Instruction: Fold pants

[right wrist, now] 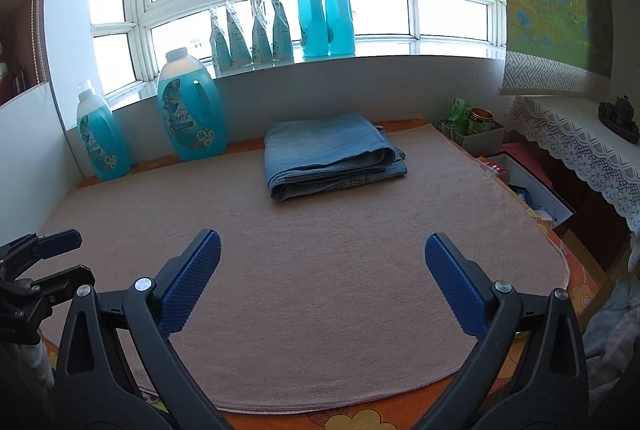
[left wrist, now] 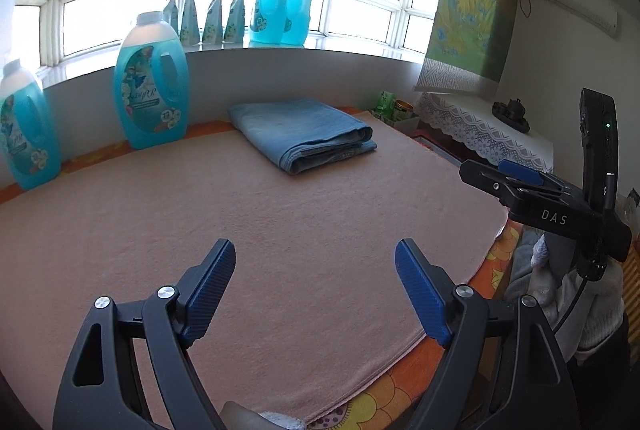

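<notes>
Left wrist view showed the left hand-held gripper (left wrist: pixel 314 262) with its blue-padded fingers spread wide apart, holding nothing, above the near part of a pink blanket (left wrist: pixel 280 213). The pants (left wrist: pixel 300 133), blue denim, lay folded into a neat stacked rectangle on the far half of that blanket, well apart from both grippers, with the folded edge facing the camera. In the same view the right hand-held gripper (left wrist: pixel 500 173) reached in from the right edge, off to the side of the blanket. Its own camera showed the right hand-held gripper (right wrist: pixel 322 254) with its fingers likewise spread and empty over the near part of the blanket, the pants (right wrist: pixel 332 153) lying straight ahead.

An orange flowered sheet (right wrist: pixel 576 270) showed under the blanket's edges. Two large blue detergent bottles (right wrist: pixel 192 117) stood at the far left against the wall below the window sill (right wrist: pixel 400 51). On the sill stood two more blue bottles (right wrist: pixel 324 9) and a row of four pouches (right wrist: pixel 250 33). To the right, a lace cloth (right wrist: pixel 580 149) draped over a low surface.
</notes>
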### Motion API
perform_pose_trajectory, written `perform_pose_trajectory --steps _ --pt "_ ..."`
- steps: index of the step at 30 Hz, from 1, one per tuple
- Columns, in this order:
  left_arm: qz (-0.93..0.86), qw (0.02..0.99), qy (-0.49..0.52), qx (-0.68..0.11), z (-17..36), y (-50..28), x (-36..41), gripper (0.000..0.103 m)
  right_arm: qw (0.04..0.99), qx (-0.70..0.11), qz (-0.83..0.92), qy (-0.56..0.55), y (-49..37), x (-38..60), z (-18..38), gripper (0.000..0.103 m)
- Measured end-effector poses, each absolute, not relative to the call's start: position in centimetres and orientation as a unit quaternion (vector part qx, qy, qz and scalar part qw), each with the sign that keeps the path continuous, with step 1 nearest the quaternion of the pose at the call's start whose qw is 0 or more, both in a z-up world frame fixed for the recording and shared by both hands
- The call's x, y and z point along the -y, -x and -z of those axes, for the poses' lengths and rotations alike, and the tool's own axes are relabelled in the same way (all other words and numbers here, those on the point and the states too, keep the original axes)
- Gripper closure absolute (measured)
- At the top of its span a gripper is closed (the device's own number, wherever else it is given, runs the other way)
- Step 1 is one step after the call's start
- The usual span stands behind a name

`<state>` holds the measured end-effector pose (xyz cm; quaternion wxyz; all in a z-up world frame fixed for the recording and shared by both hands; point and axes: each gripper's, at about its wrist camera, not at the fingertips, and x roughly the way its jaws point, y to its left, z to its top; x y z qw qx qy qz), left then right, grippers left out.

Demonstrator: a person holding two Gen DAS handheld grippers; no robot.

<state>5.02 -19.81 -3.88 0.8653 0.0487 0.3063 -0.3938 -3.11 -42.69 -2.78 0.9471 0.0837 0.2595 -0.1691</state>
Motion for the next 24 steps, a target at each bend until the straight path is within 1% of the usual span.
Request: perform_pose_trajectory --steps 10,21,24 --pt "0.363 0.873 -0.046 -0.321 5.4 -4.2 18.1 0.021 0.941 -0.275 0.181 -0.082 3.8 40.8 4.7 0.0" --pt "0.353 0.885 -0.049 -0.3 5.3 -3.5 17.4 0.021 0.939 -0.28 0.177 -0.093 3.5 40.3 5.3 0.0" --pt "0.353 0.884 -0.049 -0.304 5.5 -3.7 17.4 0.021 0.937 -0.285 0.179 -0.096 3.4 40.5 5.6 0.0"
